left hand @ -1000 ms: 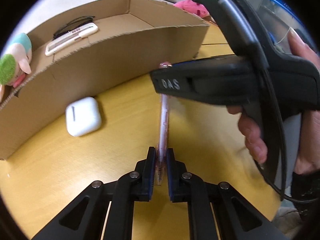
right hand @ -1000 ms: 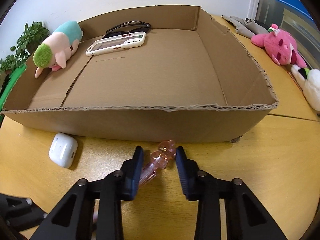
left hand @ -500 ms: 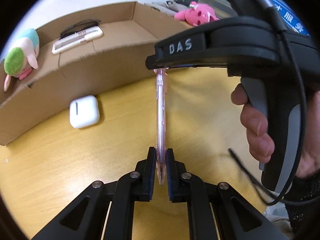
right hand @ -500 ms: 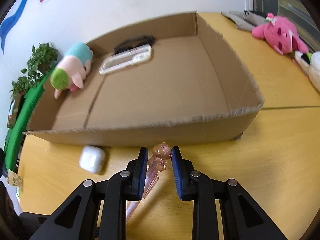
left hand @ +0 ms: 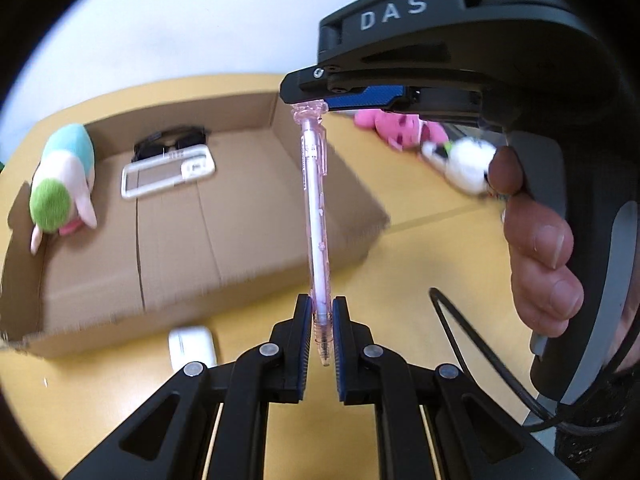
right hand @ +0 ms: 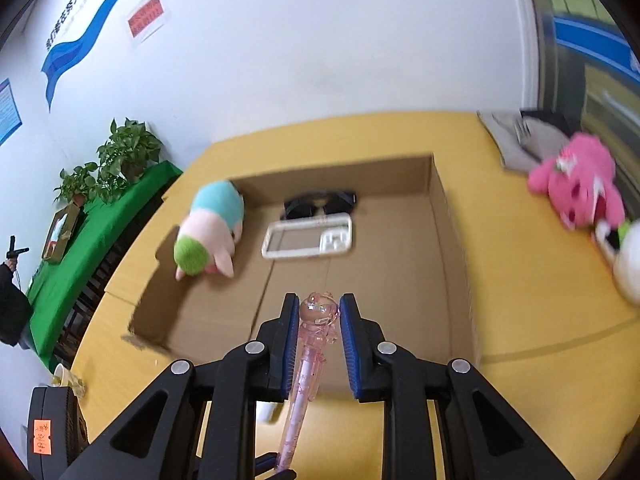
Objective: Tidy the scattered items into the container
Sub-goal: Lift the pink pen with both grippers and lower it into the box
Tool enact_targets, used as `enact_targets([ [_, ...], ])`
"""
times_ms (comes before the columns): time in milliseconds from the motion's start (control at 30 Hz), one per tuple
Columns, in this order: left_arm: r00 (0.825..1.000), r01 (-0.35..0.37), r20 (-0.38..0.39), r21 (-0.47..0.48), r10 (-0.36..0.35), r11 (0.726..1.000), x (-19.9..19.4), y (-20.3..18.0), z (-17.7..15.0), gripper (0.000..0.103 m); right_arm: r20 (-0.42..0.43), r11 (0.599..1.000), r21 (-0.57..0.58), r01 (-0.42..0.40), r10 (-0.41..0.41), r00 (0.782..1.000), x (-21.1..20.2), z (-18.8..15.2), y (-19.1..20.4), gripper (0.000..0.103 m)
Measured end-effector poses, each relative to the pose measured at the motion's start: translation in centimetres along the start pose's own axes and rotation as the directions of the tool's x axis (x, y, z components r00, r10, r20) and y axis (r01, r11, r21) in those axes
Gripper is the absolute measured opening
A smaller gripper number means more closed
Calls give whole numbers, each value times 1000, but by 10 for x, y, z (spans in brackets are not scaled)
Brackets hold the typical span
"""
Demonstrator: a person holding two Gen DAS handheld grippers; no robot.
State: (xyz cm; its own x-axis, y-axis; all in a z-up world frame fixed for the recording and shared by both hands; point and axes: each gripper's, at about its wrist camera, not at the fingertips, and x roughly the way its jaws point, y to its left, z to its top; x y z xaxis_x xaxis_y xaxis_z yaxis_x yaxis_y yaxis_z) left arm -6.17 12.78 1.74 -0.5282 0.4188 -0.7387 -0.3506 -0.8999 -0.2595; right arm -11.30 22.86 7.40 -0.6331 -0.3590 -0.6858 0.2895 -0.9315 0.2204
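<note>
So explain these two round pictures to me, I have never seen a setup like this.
There is no robot: a person holds a two-finger gripper in each hand, each with a fisheye camera looking along its fingers. One view looks from the left gripper, shut on the tip end of a pink pen. The other looks from the right gripper, closed around the pen's figure top. Below, a cardboard box holds a plush toy, a phone case and sunglasses. A white earbud case lies on the yellow table.

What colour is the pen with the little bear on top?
The pen is see-through pink, clearest in the left wrist view.
</note>
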Motion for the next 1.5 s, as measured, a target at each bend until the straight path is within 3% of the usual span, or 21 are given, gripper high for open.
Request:
enact_targets([
  [233, 1000, 17, 25, -66, -15, 998, 21, 13, 68, 9, -40, 999, -40, -2, 0, 999, 15, 73, -13, 22],
  [467, 999, 43, 11, -150, -42, 988, 51, 30, 120, 9, -128, 994, -100, 36, -49, 991, 63, 136, -24, 22],
  [667, 998, 42, -29, -225, -50, 973, 91, 55, 145, 9, -203, 990, -126, 54, -80, 976, 116, 167, -36, 22],
  [1067, 982, 9, -171, -377, -79, 926, 175, 107, 143, 9, -398, 991, -131, 25, -75, 914, 244, 160, -62, 22],
  [1333, 960, -18, -256, -463, -115, 886, 214, 136, 139, 9, -469, 996, -91, 10, -52, 882, 304, 144, -78, 22],
  [1500, 949, -52, -298, -478, -106, 877, 228, 146, 134, 9, -498, 998, -60, 17, -45, 866, 330, 134, -86, 22],
])
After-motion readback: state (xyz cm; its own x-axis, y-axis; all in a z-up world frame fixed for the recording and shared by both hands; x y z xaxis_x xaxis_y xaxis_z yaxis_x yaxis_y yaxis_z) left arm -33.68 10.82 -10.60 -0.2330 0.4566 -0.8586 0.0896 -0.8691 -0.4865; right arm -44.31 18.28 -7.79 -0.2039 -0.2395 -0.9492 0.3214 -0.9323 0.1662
